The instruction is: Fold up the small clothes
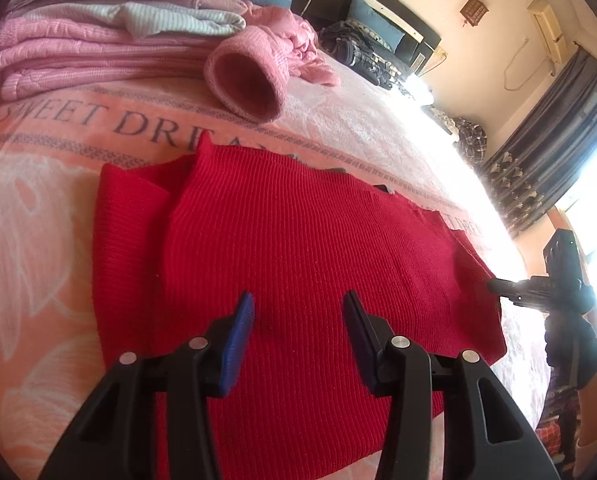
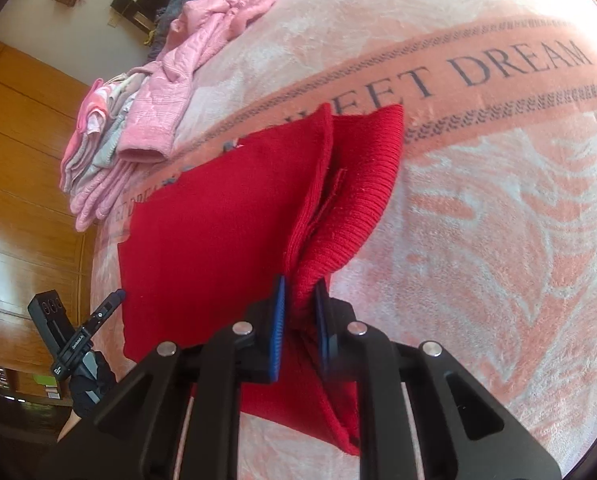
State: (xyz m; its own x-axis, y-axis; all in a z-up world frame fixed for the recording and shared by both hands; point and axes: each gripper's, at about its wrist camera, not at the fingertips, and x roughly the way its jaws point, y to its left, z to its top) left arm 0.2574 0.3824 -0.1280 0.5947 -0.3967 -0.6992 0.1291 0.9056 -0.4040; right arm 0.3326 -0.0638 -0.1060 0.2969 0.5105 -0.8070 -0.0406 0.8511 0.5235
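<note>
Right gripper (image 2: pixel 300 300), a black two-finger tool with blue pads, is seen clenched on a bunched edge of the red ribbed knit garment (image 2: pixel 218 236) at lower centre of the right wrist view. A raised fold of the cloth runs up from the pads toward the upper centre of that frame. Left gripper (image 1: pixel 298 304) is held released, its jaws spread apart above the flat middle of the same garment in the lower centre of the left wrist view; no cloth is seen between its pads.

The garment is spread on the pink-and-white plush blanket (image 1: pixel 38 240), printed with "SWEET DREAM", and fills the centre of both frames.

The step in hand is judged to be a fold, with one side gripped and lifted. The next move is judged to call for the gripped edge to be carried across the flat panel and laid in line with the opposite edge, while the free gripper is available to press the cloth flat or pin it.

Counts: two grippers; one red garment; one stack of folded pink and grey clothes (image 1: pixel 98 32) at upper left of the left wrist view; one loose pink knit garment (image 1: pixel 266 64) just beside the stack, its cuff opening toward the camera; one blanket.
</note>
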